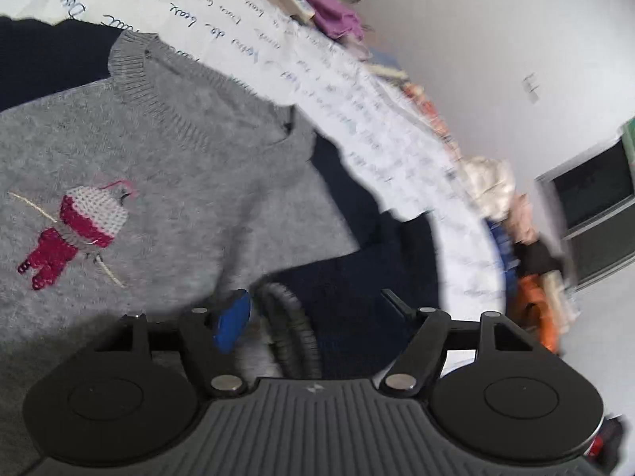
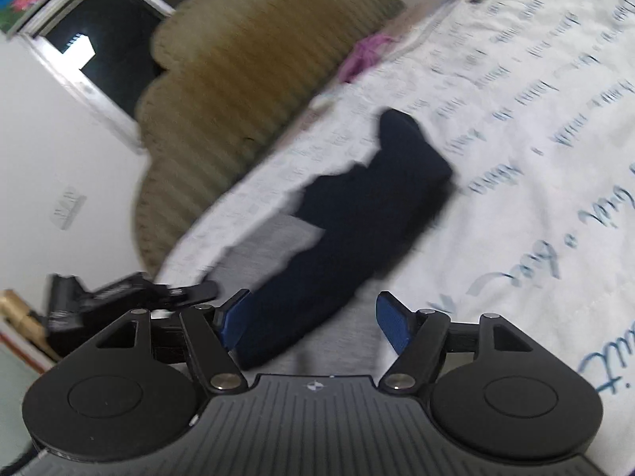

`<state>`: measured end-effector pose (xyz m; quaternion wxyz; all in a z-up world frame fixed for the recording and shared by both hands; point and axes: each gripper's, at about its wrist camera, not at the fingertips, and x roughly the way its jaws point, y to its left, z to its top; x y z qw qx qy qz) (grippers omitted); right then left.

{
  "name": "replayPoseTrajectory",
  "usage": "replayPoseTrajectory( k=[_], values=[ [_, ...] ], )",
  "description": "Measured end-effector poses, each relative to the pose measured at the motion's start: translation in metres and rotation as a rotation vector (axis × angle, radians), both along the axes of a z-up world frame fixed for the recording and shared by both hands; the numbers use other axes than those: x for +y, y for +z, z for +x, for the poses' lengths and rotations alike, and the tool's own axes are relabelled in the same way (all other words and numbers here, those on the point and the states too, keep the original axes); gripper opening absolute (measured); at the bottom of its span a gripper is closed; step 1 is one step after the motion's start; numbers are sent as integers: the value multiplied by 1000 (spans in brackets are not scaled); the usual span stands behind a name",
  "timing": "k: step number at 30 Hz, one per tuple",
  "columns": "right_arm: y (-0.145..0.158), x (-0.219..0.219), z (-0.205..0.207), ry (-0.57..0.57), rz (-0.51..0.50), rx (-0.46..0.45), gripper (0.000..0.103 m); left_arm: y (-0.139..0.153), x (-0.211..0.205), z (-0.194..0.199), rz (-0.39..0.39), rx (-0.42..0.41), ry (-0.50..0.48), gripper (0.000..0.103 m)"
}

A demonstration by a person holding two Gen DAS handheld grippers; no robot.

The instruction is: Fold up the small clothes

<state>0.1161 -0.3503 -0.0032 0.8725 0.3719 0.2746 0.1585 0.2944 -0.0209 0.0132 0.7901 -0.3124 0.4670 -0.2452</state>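
— Both of your grippers stand spread, don't they?

— Yes. Your left gripper has its jaws apart; the navy cuff lies between them, and no pad presses it. Your right gripper is spread too, with the navy sleeve running out between its blue pads.

— Where is the sweater from there?

— Ahead and to the left of your left tool lies the grey sweater, collar away from you, spread flat on the white script-printed sheet. Bare sheet lies ahead and to the right of your right tool.

— Any edges?

— The sheet's far edge meets a clutter of clothes right of your left tool, and an olive ribbed cushion ahead-left of your right.

— What's unclear?

— Both views are blurred. Your left tool's right pad is hard to make out, and the sweater's hem is cut off.
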Motion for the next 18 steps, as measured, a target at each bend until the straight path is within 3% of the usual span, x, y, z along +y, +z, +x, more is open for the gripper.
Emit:
replayPoseTrajectory(
  k=[2,4,7,9,13,15,16,18],
  values=[
    [0,2,7,53,145,51,69,5,9,-3,-67,-14,22,70],
    [-14,11,23,121,281,177,68,7,12,-5,-87,-13,43,70],
    [-27,33,43,140,258,293,61,5,12,-10,-86,-8,53,70],
    [-28,44,51,114,225,309,58,3,14,-15,-86,-7,55,70],
    [-34,56,68,75,293,329,57,-2,21,-23,-90,4,71,70],
    [-35,67,72,89,274,337,42,-5,26,-26,-106,14,94,70],
    [-34,71,74,94,246,339,19,-6,29,-27,-120,22,109,70],
    [-38,70,70,72,240,314,14,-8,31,-28,-169,34,128,70]
  ],
)
